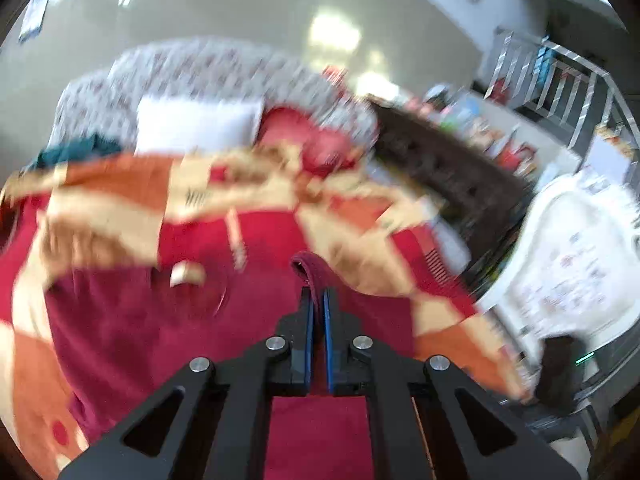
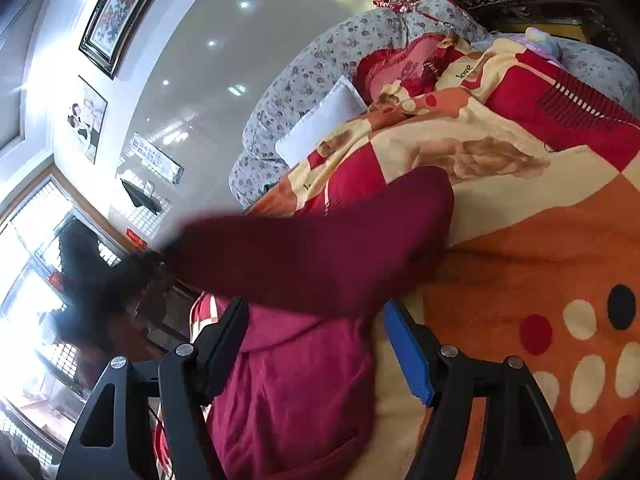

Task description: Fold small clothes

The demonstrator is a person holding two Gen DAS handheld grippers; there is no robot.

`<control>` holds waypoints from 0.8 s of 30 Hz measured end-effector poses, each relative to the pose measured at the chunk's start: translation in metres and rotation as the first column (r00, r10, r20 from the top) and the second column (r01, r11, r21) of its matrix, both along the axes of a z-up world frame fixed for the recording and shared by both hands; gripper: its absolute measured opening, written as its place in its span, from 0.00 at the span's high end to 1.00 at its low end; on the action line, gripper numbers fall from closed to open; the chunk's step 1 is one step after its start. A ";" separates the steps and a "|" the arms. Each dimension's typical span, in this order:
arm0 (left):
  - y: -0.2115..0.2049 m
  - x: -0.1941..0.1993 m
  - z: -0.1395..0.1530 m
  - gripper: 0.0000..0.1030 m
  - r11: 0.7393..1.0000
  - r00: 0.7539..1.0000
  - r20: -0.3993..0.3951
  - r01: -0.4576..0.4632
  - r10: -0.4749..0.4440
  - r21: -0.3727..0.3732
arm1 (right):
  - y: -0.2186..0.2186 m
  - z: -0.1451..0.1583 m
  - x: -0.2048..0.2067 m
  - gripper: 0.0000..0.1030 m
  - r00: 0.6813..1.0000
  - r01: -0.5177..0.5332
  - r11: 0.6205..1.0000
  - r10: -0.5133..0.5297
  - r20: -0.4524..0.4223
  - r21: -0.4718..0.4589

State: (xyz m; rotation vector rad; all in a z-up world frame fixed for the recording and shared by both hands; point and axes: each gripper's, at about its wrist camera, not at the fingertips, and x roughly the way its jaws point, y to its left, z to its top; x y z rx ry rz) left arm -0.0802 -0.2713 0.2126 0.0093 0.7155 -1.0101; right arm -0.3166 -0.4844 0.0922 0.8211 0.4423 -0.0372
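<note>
Covering the bed, patterned blanket [image 2: 500, 216] under glossy ceiling [image 2: 248, 40]

Maroon garment [image 2: 304, 380]: soft matt knit cloth. Patterned blanket [image 2: 520, 208]: fuzzy fleece. Gripper fingers [image 2: 408, 356]: matt black plastic with ribbed blue pads and bright metal pivot bolts [image 1: 362, 342].

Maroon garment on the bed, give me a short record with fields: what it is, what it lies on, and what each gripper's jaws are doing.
item: maroon garment
surface: patterned blanket on a bed
left gripper: jaws shut on a fold of the maroon garment
right gripper: jaws open, the garment's sleeve stretched across just ahead of them
background: white pillow
</note>
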 end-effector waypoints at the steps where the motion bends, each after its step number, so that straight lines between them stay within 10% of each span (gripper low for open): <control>1: 0.002 -0.003 0.022 0.96 1.000 1.000 0.010 0.012 -0.012 -0.023 | 0.001 0.002 -0.001 0.27 1.000 0.003 1.000 -0.003 0.003 -0.002; 9: 0.037 -0.019 0.141 0.96 0.990 0.990 0.138 0.017 0.002 -0.138 | 0.027 0.013 0.018 0.23 0.999 -0.036 0.994 0.035 -0.016 -0.104; 20: 0.107 0.019 0.128 0.96 0.989 0.992 0.085 -0.087 0.098 -0.118 | 0.079 0.020 0.092 0.26 0.987 0.008 0.885 -0.083 -0.141 -0.465; 21: 0.112 0.020 0.125 0.96 0.989 0.991 0.084 -0.092 0.102 -0.112 | 0.081 0.020 0.100 0.35 0.985 -0.006 0.860 -0.083 -0.152 -0.510; 22: 0.119 0.024 0.117 0.96 0.989 0.990 0.083 -0.107 0.116 -0.103 | 0.082 0.020 0.108 0.77 0.981 -0.018 0.835 -0.093 -0.173 -0.550; 24: 0.135 0.037 0.098 0.96 0.986 0.988 0.059 -0.139 0.144 -0.090 | 0.083 0.019 0.113 0.91 0.969 -0.010 0.789 -0.143 -0.200 -0.614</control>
